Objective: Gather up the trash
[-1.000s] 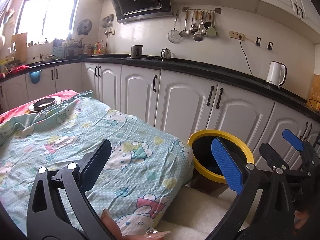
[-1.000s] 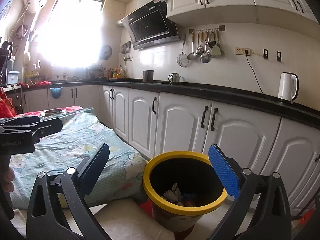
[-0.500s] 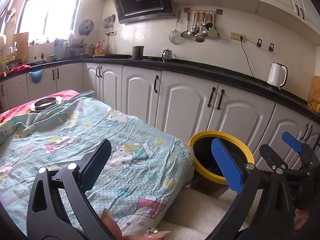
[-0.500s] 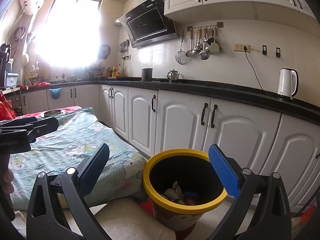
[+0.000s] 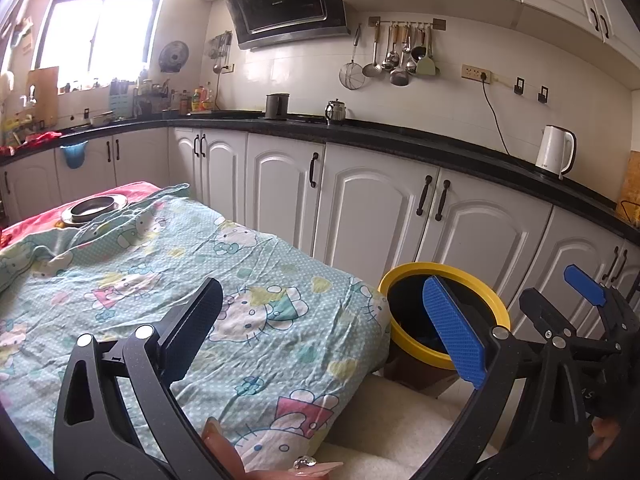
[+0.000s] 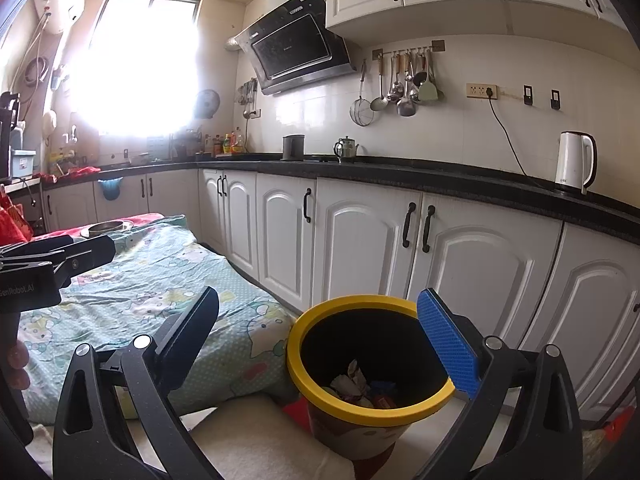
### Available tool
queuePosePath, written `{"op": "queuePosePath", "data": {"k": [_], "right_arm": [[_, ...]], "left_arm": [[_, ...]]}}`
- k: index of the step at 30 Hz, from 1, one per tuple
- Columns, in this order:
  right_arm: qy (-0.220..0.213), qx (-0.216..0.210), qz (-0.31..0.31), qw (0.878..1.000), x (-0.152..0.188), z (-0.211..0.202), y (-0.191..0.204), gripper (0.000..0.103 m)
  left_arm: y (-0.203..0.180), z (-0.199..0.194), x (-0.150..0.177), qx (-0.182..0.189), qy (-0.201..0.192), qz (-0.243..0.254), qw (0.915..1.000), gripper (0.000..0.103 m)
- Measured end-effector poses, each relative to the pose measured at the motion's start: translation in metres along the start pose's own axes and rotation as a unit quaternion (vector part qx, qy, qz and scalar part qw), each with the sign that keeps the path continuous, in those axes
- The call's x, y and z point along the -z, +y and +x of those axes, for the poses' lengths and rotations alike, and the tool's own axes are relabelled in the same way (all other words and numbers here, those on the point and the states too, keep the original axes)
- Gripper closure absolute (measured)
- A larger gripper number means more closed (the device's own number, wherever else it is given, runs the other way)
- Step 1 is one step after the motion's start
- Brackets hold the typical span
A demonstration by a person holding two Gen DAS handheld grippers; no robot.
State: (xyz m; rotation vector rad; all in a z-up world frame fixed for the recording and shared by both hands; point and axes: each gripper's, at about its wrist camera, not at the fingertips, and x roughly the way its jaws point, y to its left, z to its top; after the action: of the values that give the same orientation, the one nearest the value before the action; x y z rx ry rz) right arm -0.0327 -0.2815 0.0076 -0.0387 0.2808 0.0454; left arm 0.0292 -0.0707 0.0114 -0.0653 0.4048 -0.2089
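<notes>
A yellow-rimmed trash bin point(image 6: 370, 404) stands on the floor by the cabinets, with crumpled trash point(image 6: 354, 378) inside; it also shows in the left wrist view point(image 5: 472, 280). My right gripper point(image 6: 318, 330) is open and empty, held just above and in front of the bin. My left gripper point(image 5: 320, 316) is open and empty over the corner of the table covered with a Hello Kitty cloth point(image 5: 160, 280). The right gripper also shows at the right of the left wrist view point(image 5: 568, 304). No loose trash shows on the cloth.
A metal dish point(image 5: 94, 206) sits at the table's far end. White cabinets point(image 5: 372, 216) with a black counter run behind, holding a white kettle point(image 5: 556, 152). A pale mat point(image 6: 256, 436) lies on the floor by the bin.
Both views have shifted only slightly; the right gripper has drifted a little back from the bin. Both grippers stay open and empty.
</notes>
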Motion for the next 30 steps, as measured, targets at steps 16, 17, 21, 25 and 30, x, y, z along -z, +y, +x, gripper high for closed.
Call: {"op": "queuePosePath", "data": {"k": [16, 17, 21, 25, 30], "right_arm": [[0.001, 0.003, 0.003, 1.000, -0.0008, -0.0012, 0.0000, 0.006], [0.002, 0.003, 0.004, 1.000, -0.0010, -0.0011, 0.0004, 0.006], [0.002, 0.003, 0.004, 1.000, -0.0007, -0.0014, 0.0002, 0.006], [0.001, 0.003, 0.004, 1.000, -0.0007, -0.0015, -0.0001, 0.006], [0.002, 0.003, 0.005, 1.000, -0.0003, -0.0019, -0.0002, 0.006]], "left_arm": [[-0.0013, -0.0013, -0.0001, 0.000, 0.001, -0.001, 1.0000, 0.011], [-0.0011, -0.0012, 0.0000, 0.000, 0.001, -0.001, 1.0000, 0.011], [-0.0008, -0.0013, 0.0000, 0.001, 0.002, -0.002, 1.0000, 0.011], [-0.0006, -0.0014, -0.0001, 0.001, 0.002, -0.002, 1.0000, 0.011], [0.0001, 0.0004, 0.0003, 0.003, 0.006, -0.004, 1.0000, 0.011]]}}
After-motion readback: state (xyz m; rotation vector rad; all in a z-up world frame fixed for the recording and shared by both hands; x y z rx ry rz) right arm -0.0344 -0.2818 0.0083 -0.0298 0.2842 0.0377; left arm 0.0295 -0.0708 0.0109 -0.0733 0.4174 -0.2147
